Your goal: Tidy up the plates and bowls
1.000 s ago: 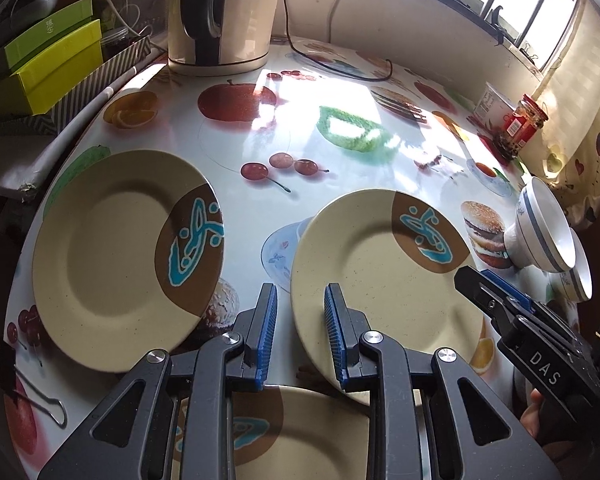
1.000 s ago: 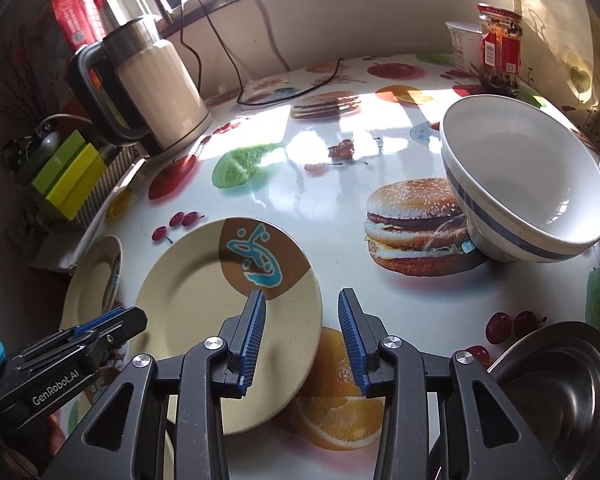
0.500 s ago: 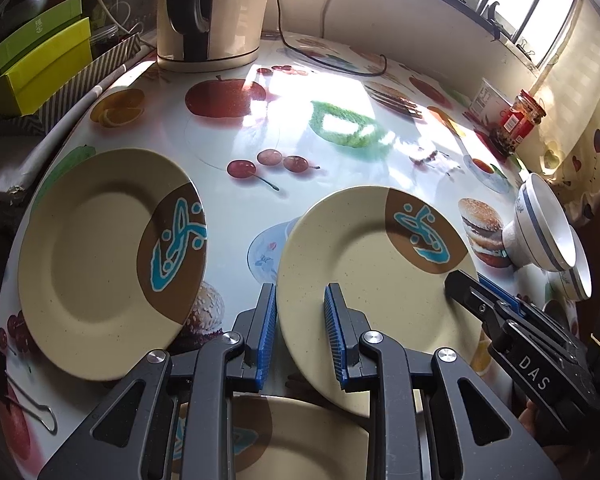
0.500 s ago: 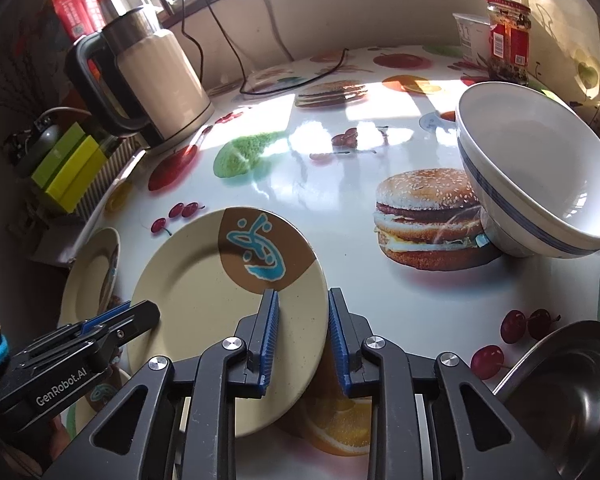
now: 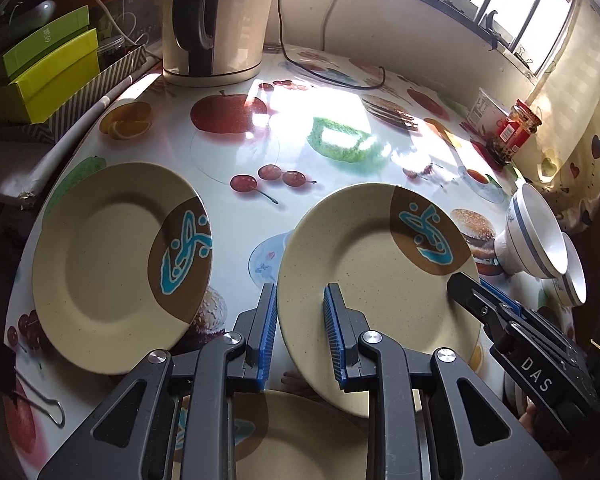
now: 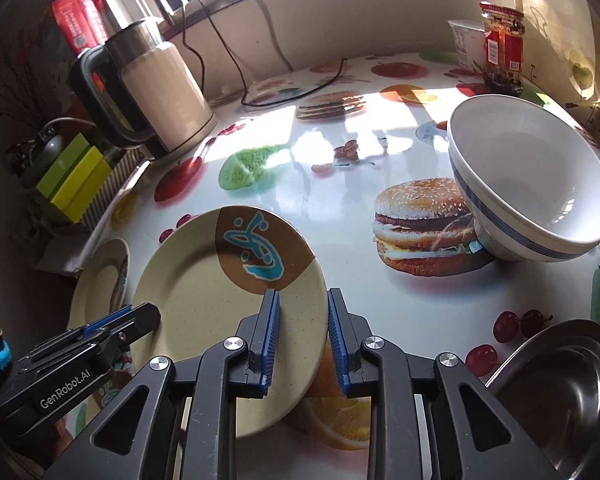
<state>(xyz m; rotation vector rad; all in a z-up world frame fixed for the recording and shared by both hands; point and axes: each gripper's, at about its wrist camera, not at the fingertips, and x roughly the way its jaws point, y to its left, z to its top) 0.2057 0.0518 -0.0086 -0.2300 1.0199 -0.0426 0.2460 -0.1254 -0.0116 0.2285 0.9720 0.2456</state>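
Right wrist: both claws [image 6: 300, 336] [image 5: 300, 334] pinching plate [image 6: 204, 296] above fruit-print tablecloth [image 6: 340, 200], sunlit.

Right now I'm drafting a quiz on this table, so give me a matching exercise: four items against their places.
Items:
1. kettle
2. striped bowl
3. steel bowl
4. red-labelled jar

Places:
a. over the printed burger's edge
b. near right corner
c. far left, by the yellow boxes
d. far right, beside a white tub

Pairs: 1-c, 2-a, 3-b, 4-d
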